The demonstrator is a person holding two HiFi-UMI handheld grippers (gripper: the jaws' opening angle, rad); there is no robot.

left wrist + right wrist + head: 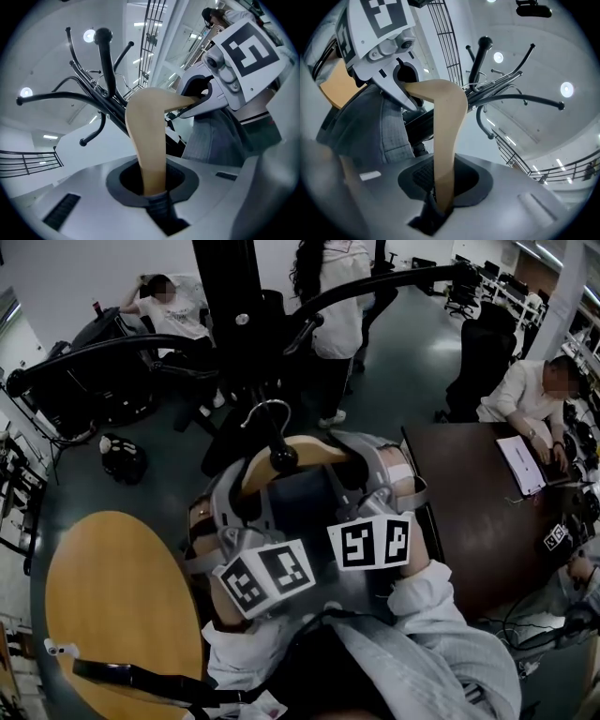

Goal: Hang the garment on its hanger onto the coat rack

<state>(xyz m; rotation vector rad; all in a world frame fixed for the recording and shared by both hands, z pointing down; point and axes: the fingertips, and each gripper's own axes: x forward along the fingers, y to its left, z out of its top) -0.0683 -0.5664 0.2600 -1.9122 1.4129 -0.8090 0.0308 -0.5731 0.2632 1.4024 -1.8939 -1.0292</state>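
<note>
**Both claws clamped on the hanger, held up at the coat rack**

The left claw point(152, 190) is clenched on one arm of the pale wooden hanger point(145, 122), whose end runs down between its jaws. The right claw point(440, 201) is clenched the same way on the hanger's other arm. Each gripper view shows the opposite claw gripping the far end of the wood.

A grey checked fabric garment point(319, 493) is draped over the hanger and hangs down beneath it, between the two claws.

The hanger is lifted close to the black metal coat rack point(104, 61), which has a knob-topped pole and long curved arms. The hanger's thin silver wire hook point(267, 413) stands upright just beside the rack's pole in the head view. Whether the hook rests on one of the arms cannot be told.

A round light wooden counter point(112, 606) lies low on the person's left, and a dark brown counter point(469, 512) on the right. A seated person in a white shirt point(530, 395) is at the dark counter's far side
</note>
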